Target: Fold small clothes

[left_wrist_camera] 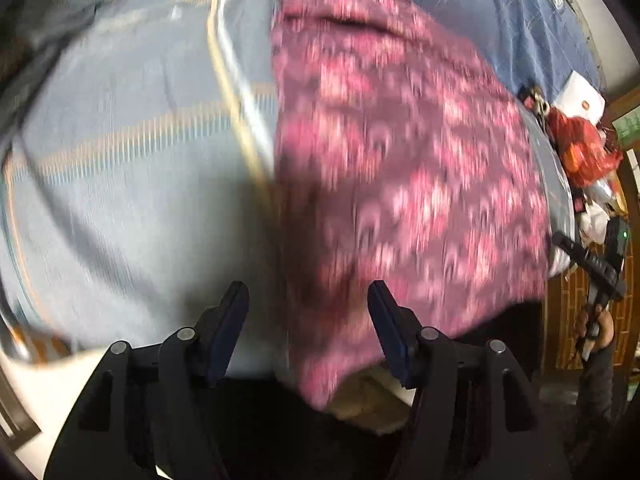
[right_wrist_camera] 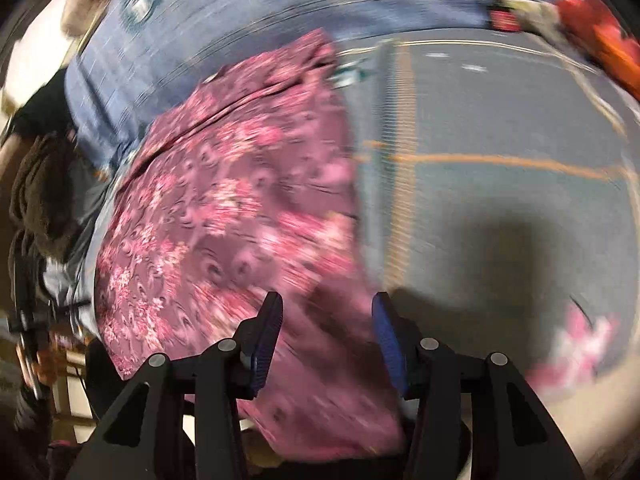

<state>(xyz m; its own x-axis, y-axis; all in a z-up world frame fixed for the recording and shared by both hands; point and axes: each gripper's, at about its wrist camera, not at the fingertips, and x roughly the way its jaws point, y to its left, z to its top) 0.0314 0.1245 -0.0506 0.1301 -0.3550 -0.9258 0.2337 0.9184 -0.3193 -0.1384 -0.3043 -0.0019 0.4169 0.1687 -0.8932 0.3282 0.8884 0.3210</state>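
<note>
A pink and maroon patterned garment [left_wrist_camera: 400,168] lies spread on a light blue bed sheet [left_wrist_camera: 132,184], its near edge hanging over the bed's front. My left gripper [left_wrist_camera: 308,300] is open, above the garment's near left edge, with nothing between its fingers. In the right wrist view the same garment [right_wrist_camera: 232,216] fills the left and middle. My right gripper [right_wrist_camera: 326,312] is open over the garment's near right part, holding nothing. Both views are blurred by motion.
A blue quilt [left_wrist_camera: 500,12] lies at the back of the bed. Red and white items [left_wrist_camera: 580,148] sit at the bed's far right. A small pink cloth [right_wrist_camera: 576,348] lies near the right gripper. The other hand-held gripper [left_wrist_camera: 596,264] shows at the right.
</note>
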